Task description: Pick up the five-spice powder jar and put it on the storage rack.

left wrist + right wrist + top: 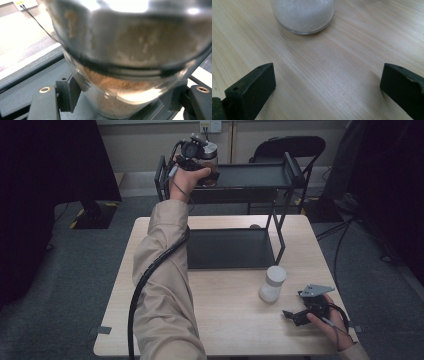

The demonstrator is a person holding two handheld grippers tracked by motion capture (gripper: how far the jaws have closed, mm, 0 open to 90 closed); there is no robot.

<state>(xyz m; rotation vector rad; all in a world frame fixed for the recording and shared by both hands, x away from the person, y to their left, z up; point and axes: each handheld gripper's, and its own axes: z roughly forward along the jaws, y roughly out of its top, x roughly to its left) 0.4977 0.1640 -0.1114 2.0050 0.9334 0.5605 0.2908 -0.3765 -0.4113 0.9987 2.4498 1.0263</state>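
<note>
Brown powder in glass jar [117,82], clamped by left tongs [202,162]; white-powder jar [303,15] on table, right tongs [327,85] released.

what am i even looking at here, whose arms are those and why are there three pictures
A person sits at a light wooden table and holds a black two-jaw tool in each hand. The high view comes from a fixed camera above, looking down on the table. The other two come from small cameras riding on the tools, looking along their jaws.

The left tool is raised over the top shelf of a black metal two-level rack. Its jaws are closed on a clear glass jar of brown powder.

The right tool rests low over the table near its right edge, jaws wide apart with nothing between them. Just ahead of it stands a clear glass jar of white grains with a pale lid.
</note>
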